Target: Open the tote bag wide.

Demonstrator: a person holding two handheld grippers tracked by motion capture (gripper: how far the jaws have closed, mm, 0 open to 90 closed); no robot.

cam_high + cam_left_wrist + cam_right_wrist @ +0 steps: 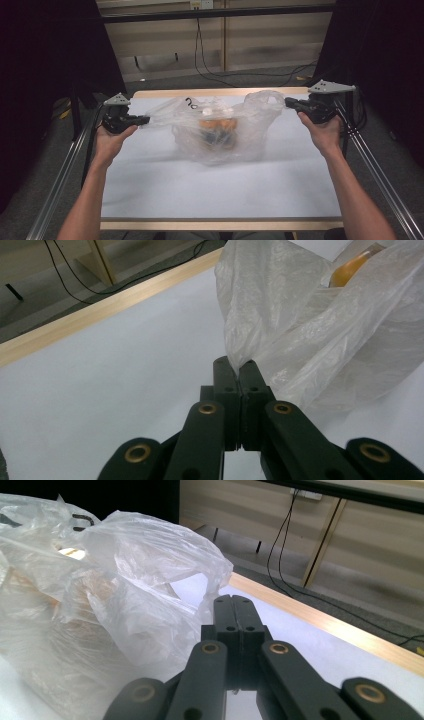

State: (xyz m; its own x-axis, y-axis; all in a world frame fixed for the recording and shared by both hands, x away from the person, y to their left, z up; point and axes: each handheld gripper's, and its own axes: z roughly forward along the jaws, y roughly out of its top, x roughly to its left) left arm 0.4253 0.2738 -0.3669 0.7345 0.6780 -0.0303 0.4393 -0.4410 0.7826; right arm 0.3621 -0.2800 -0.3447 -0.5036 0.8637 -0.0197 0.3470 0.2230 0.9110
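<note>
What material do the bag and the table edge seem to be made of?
The bag looks like thin clear plastic film: glossy, crinkled, contents showing through. The table edge looks like pale wood with a smooth matte finish, though it could be laminate.

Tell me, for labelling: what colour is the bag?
Clear, whitish plastic bag; the right gripper view shows it best.

High view looks forward-down over the table [150, 185] — both gripper views sit close, sharing the plastic bag [220, 127] at 12 o'clock.
</note>
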